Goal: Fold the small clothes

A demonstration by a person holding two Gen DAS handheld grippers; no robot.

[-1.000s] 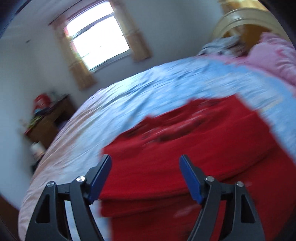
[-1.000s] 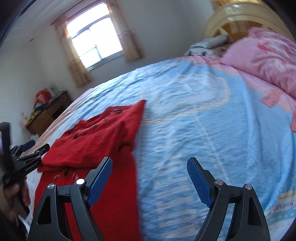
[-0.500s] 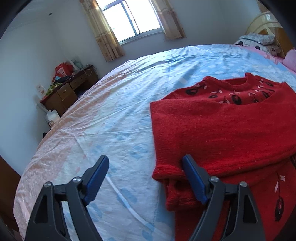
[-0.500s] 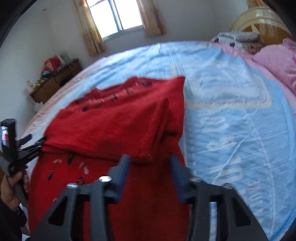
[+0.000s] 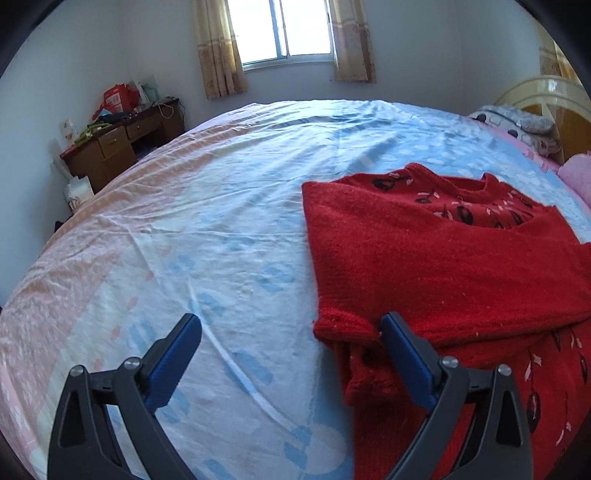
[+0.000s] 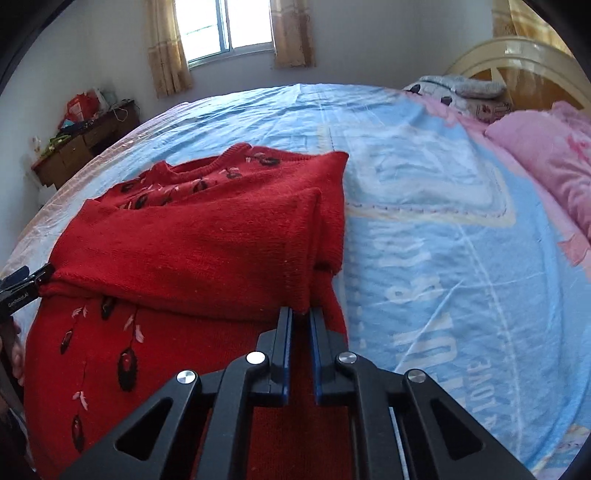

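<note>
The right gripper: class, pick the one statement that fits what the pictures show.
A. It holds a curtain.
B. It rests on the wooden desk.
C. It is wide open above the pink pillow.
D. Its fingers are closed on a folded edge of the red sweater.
D: in the right wrist view the right gripper has its blue fingers nearly together, pinching the folded edge of the red sweater on the bed.

A wide bed with a pale blue and pink printed sheet [image 5: 229, 236] fills the room. Beyond its far edge, a bright window [image 5: 280, 29] with beige patterned curtains [image 5: 218, 48] sits in a white wall [image 5: 413, 51]. Left of the bed stands a cluttered brown wooden desk [image 5: 114, 147]; at its right end rises a cream arched headboard [image 6: 517, 55].
</note>
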